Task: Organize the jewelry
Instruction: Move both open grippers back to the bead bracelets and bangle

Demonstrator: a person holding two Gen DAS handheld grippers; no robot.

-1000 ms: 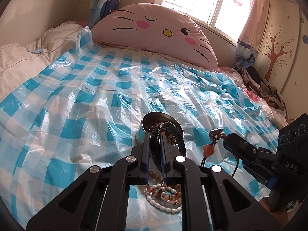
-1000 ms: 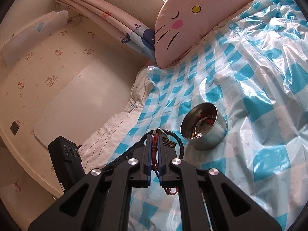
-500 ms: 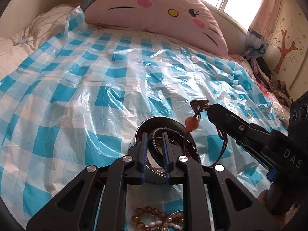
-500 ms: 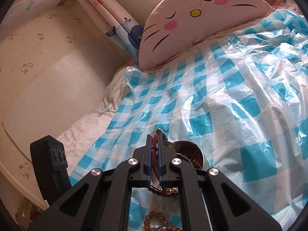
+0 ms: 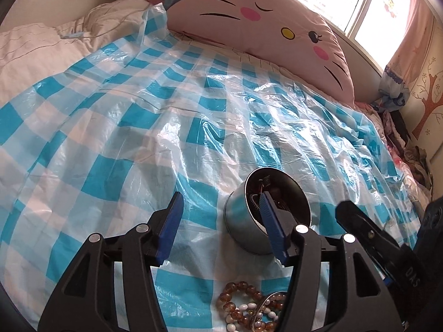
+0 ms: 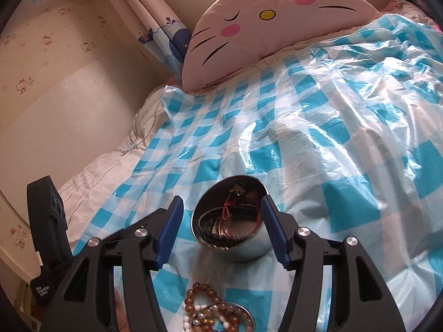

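Both grippers are empty, fingers spread wide. The left gripper (image 5: 218,221) hangs just above and to the near left of the metal tin (image 5: 243,221); its right finger overlaps the tin's opening in that view, though whether it touches the rim cannot be told. The right gripper (image 6: 221,229) straddles the same tin (image 6: 235,249), one finger on either side, apart from the wall.

Location of the task items: part of the jewelry lies inside the tin, the rest lies loose on the checked plastic sheet (image 5: 110,138) just in front of it.

Count:
- Tin: one, upright, open, no lid in view.
- Inside the tin: one black braided cord (image 6: 218,239), one red cord (image 6: 227,210) tied in a knot, and metal bangles whose number cannot be read.
- On the sheet: one amber bead bracelet (image 6: 205,293), one white bead strand (image 5: 249,308), and at least one more ring-shaped piece tangled with them; an exact tally is not possible.
- Pillow (image 5: 263,25) with a cat face: one, well apart.

Risks, as judged:
- The tin is light and sits on slippery plastic over soft bedding; a finger catching the rim would likely tip it and spill the contents.
- The loose beads overlap; gripping one strand may drag its neighbours along.
- The two grippers work close together over one small opening; a collision is plausible.
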